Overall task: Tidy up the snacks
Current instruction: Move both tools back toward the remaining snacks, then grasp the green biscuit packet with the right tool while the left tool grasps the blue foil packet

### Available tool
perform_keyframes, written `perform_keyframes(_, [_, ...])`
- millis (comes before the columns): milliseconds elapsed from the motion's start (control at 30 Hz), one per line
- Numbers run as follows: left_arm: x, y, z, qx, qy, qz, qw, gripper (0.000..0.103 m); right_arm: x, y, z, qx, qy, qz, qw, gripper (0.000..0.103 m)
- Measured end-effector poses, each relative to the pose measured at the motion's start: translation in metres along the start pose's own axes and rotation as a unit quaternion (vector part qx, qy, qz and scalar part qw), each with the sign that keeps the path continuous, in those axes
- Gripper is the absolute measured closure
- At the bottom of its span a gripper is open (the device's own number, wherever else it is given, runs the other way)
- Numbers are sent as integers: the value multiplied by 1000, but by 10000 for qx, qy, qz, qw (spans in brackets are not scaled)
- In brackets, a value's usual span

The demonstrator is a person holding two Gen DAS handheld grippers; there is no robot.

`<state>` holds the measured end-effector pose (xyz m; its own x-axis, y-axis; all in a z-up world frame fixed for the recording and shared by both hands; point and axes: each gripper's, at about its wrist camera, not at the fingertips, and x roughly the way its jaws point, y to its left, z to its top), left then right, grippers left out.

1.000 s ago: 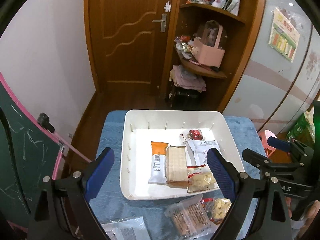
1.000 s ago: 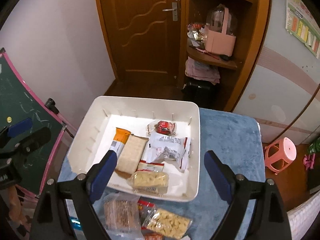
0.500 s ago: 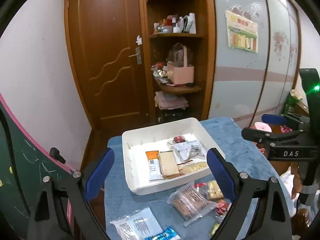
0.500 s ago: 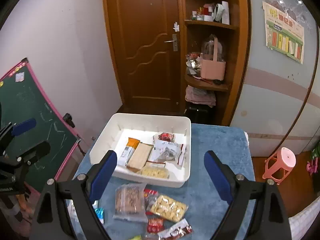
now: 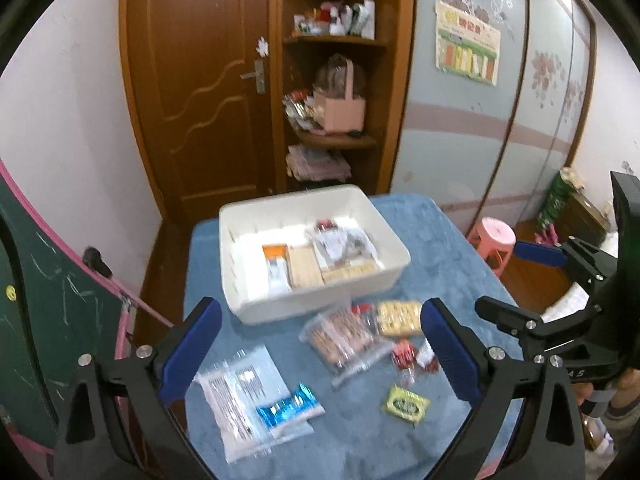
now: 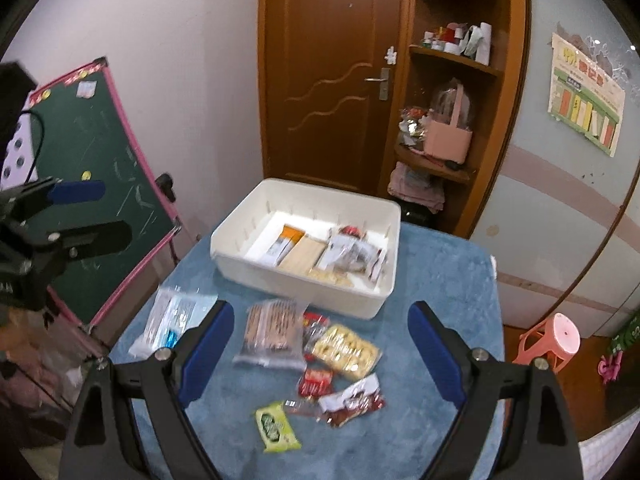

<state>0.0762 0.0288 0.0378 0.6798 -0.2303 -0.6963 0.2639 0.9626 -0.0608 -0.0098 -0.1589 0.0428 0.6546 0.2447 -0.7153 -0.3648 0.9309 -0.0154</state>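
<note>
White bin (image 6: 352, 296), part-filled with snack packets, sits on the blue cloth (image 6: 448, 280) beyond both sets of fingertips. Loose packets, among them a green sachet (image 6: 276, 426) and what may be crackers (image 6: 346, 348), lie between the right gripper's (image 6: 320, 350) spread, empty fingers. Left gripper (image 5: 320, 350) likewise spread, grasping nothing.

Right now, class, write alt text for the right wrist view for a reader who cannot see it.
An open right gripper hovers over a blue-covered table, where loose snack packets lie in front of a white bin already holding several snacks. The left gripper shows at the left edge, before a green chalkboard and a wooden door.
</note>
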Motion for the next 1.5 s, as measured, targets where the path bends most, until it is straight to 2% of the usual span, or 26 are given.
perform_keyframes(133, [16, -1, -25, -21, 341, -192, 9992, 4, 14, 6, -34, -24, 172, 14, 9998, 13])
perform_keyframes(367, [73, 5, -75, 249, 1228, 125, 9920, 4, 50, 10, -81, 124, 644, 211, 9976, 14])
perform_keyframes(600, [135, 16, -124, 774, 2197, 329, 9719, 4, 81, 18, -119, 171, 1081, 319, 9935, 14])
perform_keyframes(733, [162, 23, -140, 908, 2581, 364, 9612, 5, 96, 22, -134, 79, 1309, 367, 9907, 16])
perform_keyframes(867, [175, 24, -146, 1097, 2725, 374, 9552, 6, 110, 26, -141, -7, 1480, 433, 9880, 17])
perform_keyframes(1033, [184, 14, -147, 1581, 2694, 365, 9493, 6, 125, 30, -149, -52, 1682, 619, 9838, 21])
perform_keyframes(1133, [188, 10, -144, 1779, 2720, 338, 9451, 10, 134, 33, -154, -82, 1780, 664, 9818, 24])
perform_keyframes(1233, [195, 6, -143, 1925, 2774, 313, 9407, 18, 140, 35, -158, -95, 1890, 711, 9793, 29])
perform_keyframes(1367, [205, 9, -140, 1940, 2910, 239, 9365, 34, 149, 36, -165, -119, 2060, 709, 9759, 36])
perform_keyframes(1500, [215, 14, -139, 1909, 3029, 156, 9336, 45, 150, 40, -170, -225, 2074, 633, 9760, 39])
